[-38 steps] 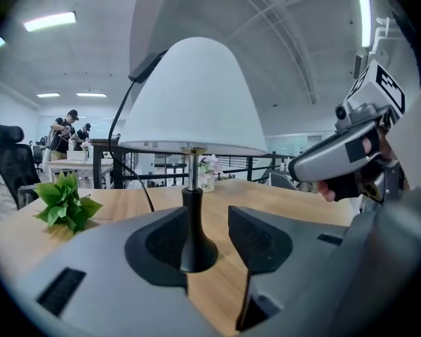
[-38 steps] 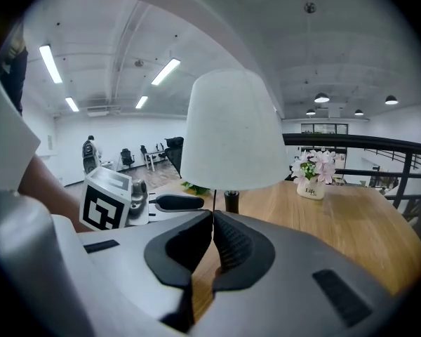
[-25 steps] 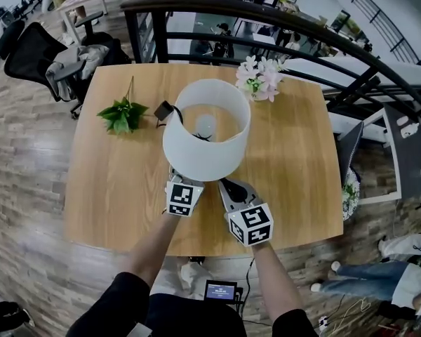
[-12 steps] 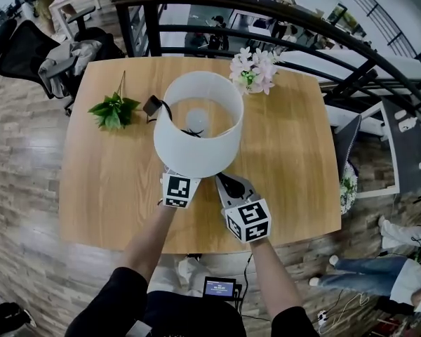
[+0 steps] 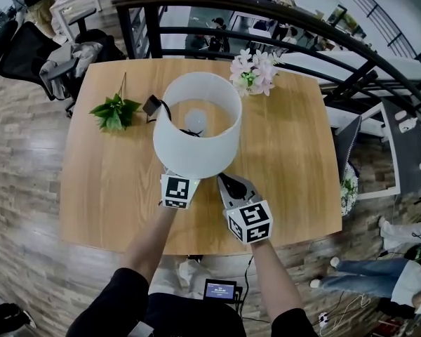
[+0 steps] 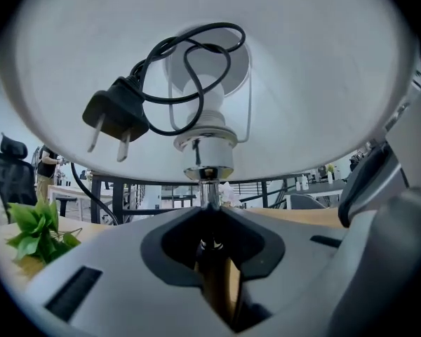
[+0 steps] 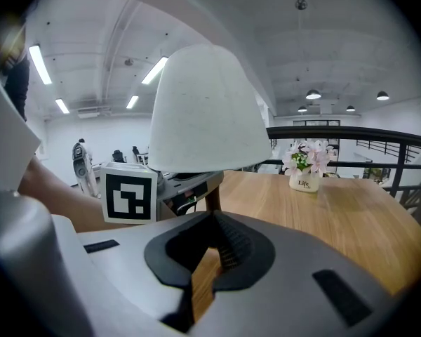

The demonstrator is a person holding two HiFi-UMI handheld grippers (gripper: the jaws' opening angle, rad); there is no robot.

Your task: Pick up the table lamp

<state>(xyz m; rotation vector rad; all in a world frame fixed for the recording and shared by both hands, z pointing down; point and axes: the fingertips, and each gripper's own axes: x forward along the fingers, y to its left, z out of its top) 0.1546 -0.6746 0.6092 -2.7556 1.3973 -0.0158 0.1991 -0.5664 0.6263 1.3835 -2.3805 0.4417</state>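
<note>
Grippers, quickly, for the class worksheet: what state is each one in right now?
Left gripper: jaws have just been closing, now shut on the lamp stem.
Right gripper: jaws together, holding nothing.

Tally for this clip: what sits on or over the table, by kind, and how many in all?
lamp: 1
plants: 2 (leaf sprig, flowers)
tools: 2 (left tool, right tool)
Total: 5
</note>
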